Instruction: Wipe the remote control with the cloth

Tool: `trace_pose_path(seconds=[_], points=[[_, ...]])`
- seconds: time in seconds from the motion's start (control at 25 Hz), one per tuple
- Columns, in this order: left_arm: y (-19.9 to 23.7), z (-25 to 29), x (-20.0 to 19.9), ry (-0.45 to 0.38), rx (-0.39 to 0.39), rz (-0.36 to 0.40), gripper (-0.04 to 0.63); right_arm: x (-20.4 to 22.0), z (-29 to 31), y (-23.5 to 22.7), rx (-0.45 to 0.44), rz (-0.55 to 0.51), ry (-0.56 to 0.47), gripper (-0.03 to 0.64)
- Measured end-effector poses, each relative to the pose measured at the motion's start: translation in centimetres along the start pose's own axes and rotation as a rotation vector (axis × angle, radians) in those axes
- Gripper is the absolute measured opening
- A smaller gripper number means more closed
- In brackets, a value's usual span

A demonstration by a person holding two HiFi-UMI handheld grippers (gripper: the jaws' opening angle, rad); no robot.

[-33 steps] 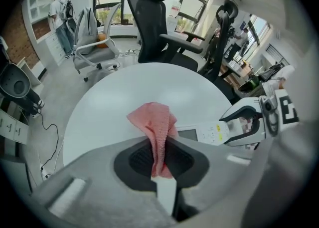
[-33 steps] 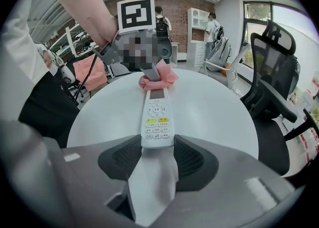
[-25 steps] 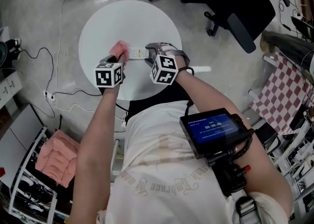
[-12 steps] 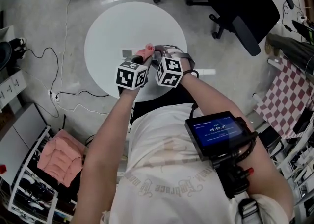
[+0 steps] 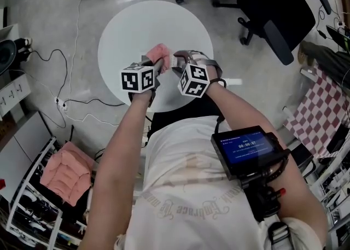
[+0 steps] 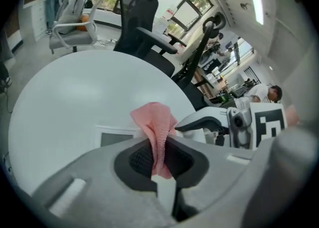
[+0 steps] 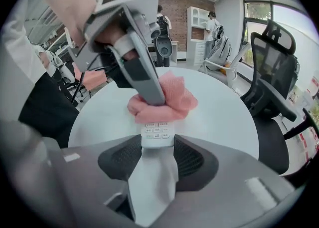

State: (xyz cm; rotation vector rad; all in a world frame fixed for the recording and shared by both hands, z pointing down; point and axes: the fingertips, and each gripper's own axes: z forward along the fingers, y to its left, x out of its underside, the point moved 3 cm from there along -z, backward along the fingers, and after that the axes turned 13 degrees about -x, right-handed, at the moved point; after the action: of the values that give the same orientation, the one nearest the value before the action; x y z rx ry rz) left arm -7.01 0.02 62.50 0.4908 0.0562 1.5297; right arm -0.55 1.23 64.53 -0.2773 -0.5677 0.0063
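A: Above the round white table (image 5: 131,24), where is the remote control (image 7: 157,131) sitting right now?

B: The right gripper (image 7: 157,158) is clamping it at its near end, keypad facing up. Its far end is reaching out across the tabletop.

A: And the cloth (image 7: 174,100)?

B: The left gripper (image 6: 159,159) is pinching the pink cloth, with its jaws closed on a fold. It is pressing the bunched part onto the remote's far half.

A: So how far along is the wiping going?

B: I'm judging it as under way. The cloth is covering the far half, while the buttons nearest the right jaws are showing bare and are probably waiting for a pass.
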Motion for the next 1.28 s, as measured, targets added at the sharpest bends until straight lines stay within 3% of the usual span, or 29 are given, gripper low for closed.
trace_pose_path(seconds=[0.2, 0.4, 0.6, 0.96, 1.08, 1.28], points=[[3.5, -0.9, 0.2, -0.025, -0.073, -0.045, 0.023, 0.1, 0.0, -0.1, 0.003, 0.003, 0.007, 0.210], [7.5, -1.9, 1.1, -0.046, -0.194, -0.116, 0.023, 0.6, -0.1, -0.1, 0.007, 0.005, 0.021, 0.210], [9.8, -2.3, 2.6, -0.029, -0.270, -0.102, 0.023, 1.5, 0.0, -0.4, 0.013, 0.006, 0.053, 0.212], [9.1, -3.9, 5.8, -0.119, -0.234, -0.205, 0.023, 0.4, -0.8, -0.2, 0.036, -0.054, 0.079, 0.249], [7.6, -5.0, 7.1, -0.168, -0.211, -0.267, 0.023, -0.3, -0.2, -0.3, 0.020, -0.090, 0.122, 0.250], [7.3, -7.5, 10.1, -0.223, -0.192, -0.375, 0.023, -1.1, 0.8, -1.5, 0.048, -0.061, 0.246, 0.281]])
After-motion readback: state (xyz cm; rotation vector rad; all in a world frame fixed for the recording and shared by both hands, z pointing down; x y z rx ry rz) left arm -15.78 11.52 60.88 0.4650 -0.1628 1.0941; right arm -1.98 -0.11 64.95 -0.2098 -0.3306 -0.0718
